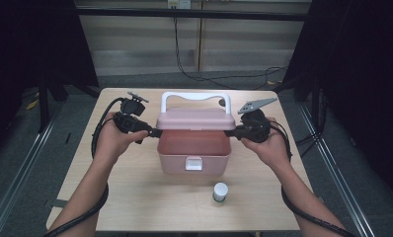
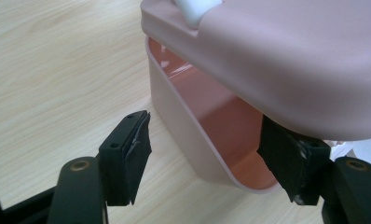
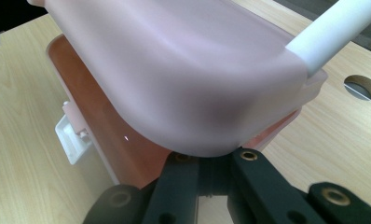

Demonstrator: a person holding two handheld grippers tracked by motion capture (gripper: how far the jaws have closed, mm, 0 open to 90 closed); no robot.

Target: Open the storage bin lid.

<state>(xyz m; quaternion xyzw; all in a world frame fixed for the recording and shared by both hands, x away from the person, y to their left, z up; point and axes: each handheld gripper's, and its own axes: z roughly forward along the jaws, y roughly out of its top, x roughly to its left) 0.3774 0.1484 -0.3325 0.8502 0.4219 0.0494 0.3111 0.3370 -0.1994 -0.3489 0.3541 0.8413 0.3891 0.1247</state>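
Note:
A pink box (image 1: 194, 158) stands mid-table with its pink lid (image 1: 195, 118) lifted partway and a white handle (image 1: 196, 95) on top. My left gripper (image 1: 157, 132) is at the box's left end. In the left gripper view it (image 2: 207, 158) is open, its jaws straddling the box's end wall (image 2: 174, 107), one jaw under the lid (image 2: 291, 56). My right gripper (image 1: 228, 132) is at the lid's right edge. In the right gripper view its jaws (image 3: 214, 161) stand close together, tips tucked under the lid's rim (image 3: 183, 70), apparently pinching it.
A small white jar (image 1: 220, 191) with a green label stands in front of the box, towards the right. The box's white latch (image 1: 193, 163) hangs on its front wall. A round hole (image 3: 360, 86) is cut in the table (image 1: 135, 197) behind the box.

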